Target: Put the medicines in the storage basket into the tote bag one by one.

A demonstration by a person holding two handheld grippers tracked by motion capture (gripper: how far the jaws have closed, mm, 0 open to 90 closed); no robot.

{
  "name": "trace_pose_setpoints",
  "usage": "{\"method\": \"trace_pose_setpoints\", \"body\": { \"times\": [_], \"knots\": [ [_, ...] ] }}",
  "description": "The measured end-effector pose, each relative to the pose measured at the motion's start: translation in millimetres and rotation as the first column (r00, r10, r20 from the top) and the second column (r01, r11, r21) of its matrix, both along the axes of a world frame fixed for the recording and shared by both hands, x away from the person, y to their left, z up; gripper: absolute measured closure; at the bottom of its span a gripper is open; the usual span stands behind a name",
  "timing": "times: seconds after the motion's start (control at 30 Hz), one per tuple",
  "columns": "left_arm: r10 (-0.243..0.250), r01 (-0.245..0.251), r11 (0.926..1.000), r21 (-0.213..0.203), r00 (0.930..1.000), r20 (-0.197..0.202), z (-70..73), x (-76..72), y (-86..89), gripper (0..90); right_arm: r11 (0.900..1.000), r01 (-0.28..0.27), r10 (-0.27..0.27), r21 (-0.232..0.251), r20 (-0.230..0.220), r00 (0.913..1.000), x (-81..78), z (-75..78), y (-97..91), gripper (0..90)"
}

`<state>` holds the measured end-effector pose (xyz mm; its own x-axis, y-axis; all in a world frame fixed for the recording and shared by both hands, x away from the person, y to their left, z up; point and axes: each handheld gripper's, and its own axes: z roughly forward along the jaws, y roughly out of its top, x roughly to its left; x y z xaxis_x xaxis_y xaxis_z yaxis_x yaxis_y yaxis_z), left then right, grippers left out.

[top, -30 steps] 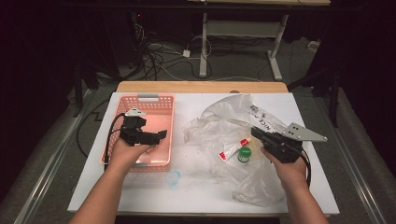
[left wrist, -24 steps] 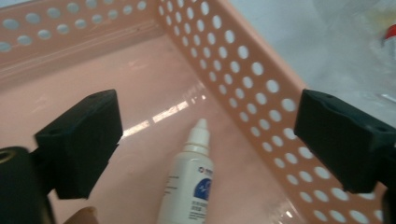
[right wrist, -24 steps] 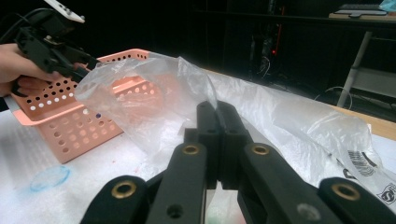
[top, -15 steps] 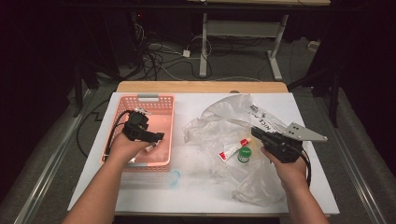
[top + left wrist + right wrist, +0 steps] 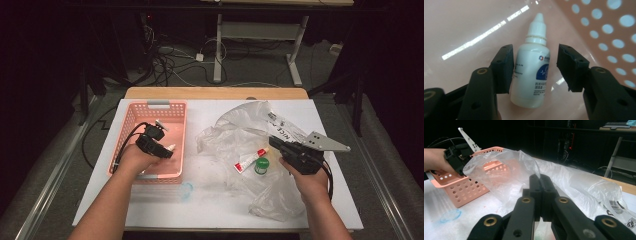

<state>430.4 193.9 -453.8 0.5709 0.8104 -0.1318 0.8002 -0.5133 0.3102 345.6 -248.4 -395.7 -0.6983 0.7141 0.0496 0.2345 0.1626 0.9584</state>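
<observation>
A small white dropper bottle (image 5: 531, 72) lies on the floor of the pink basket (image 5: 150, 106). My left gripper (image 5: 535, 65) is down inside the basket (image 5: 614, 30) with the bottle between its jaws. The jaws have just been closing: one pad is against the bottle's side and a gap shows at the other. In the high view the left gripper (image 5: 169, 150) sits at the basket's near right part. My right gripper (image 5: 272, 141) rests at the right, its jaws (image 5: 540, 178) shut on a fold of the clear plastic bag (image 5: 574, 182).
The crumpled bag (image 5: 240, 130) spreads over the table's middle and right. A red-and-white tube (image 5: 247, 161) and a green-capped item (image 5: 261, 165) lie by the right gripper. A clear bluish disc (image 5: 186, 190) lies in front of the basket.
My left gripper has dropped lower into the basket and its jaws have narrowed. The right gripper and the bag have stayed put.
</observation>
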Motion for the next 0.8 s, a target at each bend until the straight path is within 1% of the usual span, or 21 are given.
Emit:
{"method": "trace_pose_setpoints", "body": {
  "times": [0.1,0.17,0.2,0.33,0.53,0.57,0.67,0.73,0.8],
  "knots": [
    [-0.007,0.007,0.9994,0.034,1.0,-0.003,-3.6,-0.1,-2.7,49.9,1.0,0.0,0.0,0.001,-0.002,1.0,-0.1,0.0,0.2,90.0],
    [-0.019,0.019,0.998,0.061,0.9998,-0.007,-6.3,-0.8,-5.2,53.9,1.0,0.0,0.0,0.001,-0.002,1.0,-0.2,0.1,0.3,90.0],
    [-0.027,0.027,0.9979,0.059,0.9996,-0.003,-6.3,-1.2,-6.1,56.5,1.0,-0.002,0.002,0.0,0.0,1.0,-0.2,0.2,0.2,90.0],
    [-0.043,0.043,0.9973,0.06,0.9991,0.003,-6.4,-1.6,-7.2,57.2,1.0,-0.001,0.001,0.002,0.0,1.0,-0.3,0.1,0.2,90.0],
    [-0.048,0.047,0.9971,0.059,0.9986,0.02,-4.3,-2.9,-9.3,57.5,1.0,-0.004,0.004,0.001,-0.005,1.0,-0.2,-0.5,0.7,90.0],
    [-0.046,0.045,0.9977,0.05,0.9985,0.028,-2.6,-3.2,-8.8,57.5,1.0,-0.003,0.003,0.001,-0.005,1.0,-0.1,-0.5,0.5,90.0],
    [-0.028,0.028,0.9996,-0.006,0.9975,0.066,5.1,-4.9,-4.4,57.5,1.0,0.0,0.001,0.003,-0.004,1.0,0.1,-0.5,0.1,90.0],
    [-0.017,0.02,0.9993,-0.031,0.9958,0.09,10.9,-6.6,-0.4,57.5,1.0,-0.001,0.001,0.001,-0.002,1.0,0.1,-0.4,0.3,90.0],
    [0.0,0.008,0.9975,-0.07,0.9933,0.116,17.0,-9.8,2.9,57.5,1.0,-0.001,0.001,0.0,0.0,1.0,0.0,0.1,0.4,90.0]
  ]
}}
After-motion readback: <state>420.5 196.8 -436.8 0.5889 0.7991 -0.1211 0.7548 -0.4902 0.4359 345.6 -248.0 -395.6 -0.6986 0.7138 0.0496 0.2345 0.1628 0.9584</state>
